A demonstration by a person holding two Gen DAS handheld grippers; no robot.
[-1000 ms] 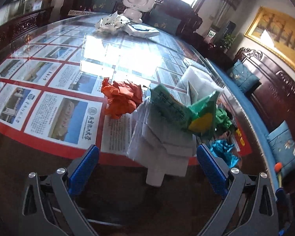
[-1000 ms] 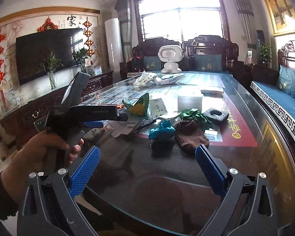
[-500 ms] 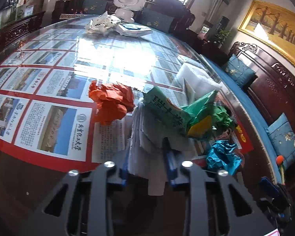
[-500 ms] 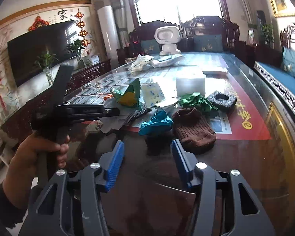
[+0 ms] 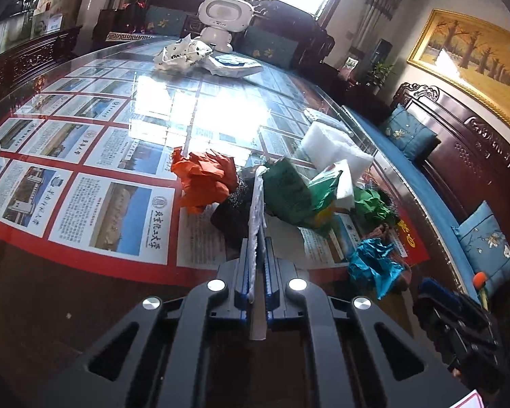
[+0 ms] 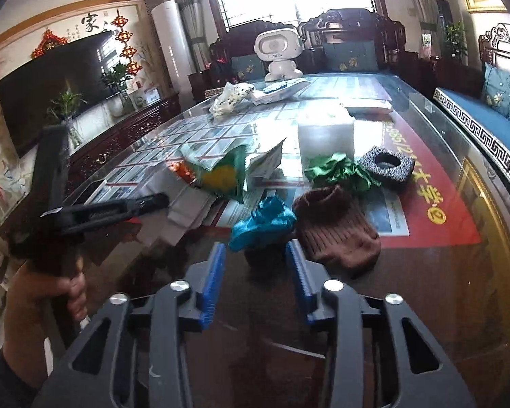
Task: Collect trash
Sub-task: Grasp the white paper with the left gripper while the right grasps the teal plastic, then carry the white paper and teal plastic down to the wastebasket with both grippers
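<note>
My left gripper [image 5: 256, 241] is shut on a stack of white paper [image 5: 256, 214], seen edge-on between its blue pads and lifted off the glass table [image 5: 85, 289]. Crumpled orange paper [image 5: 205, 178] lies left of it, a green and yellow wrapper [image 5: 299, 193] right of it. My right gripper [image 6: 256, 255] is partly open, its blue pads on either side of the near end of a crumpled teal wrapper [image 6: 261, 222] on the table. That teal wrapper also shows in the left wrist view [image 5: 374, 267]. The left gripper shows in the right wrist view [image 6: 119, 210].
A brown knitted sock [image 6: 336, 229], crumpled green paper [image 6: 336, 170], a grey foam ring [image 6: 387, 166] and a white foam block [image 6: 324, 134] lie beyond the teal wrapper. A white robot toy [image 6: 278, 54] and plastic bags [image 6: 231, 98] stand at the far end.
My left gripper closed on the white paper stack and lifted it, turning it edge-on. My right gripper narrowed from wide open and moved forward around the teal wrapper.
</note>
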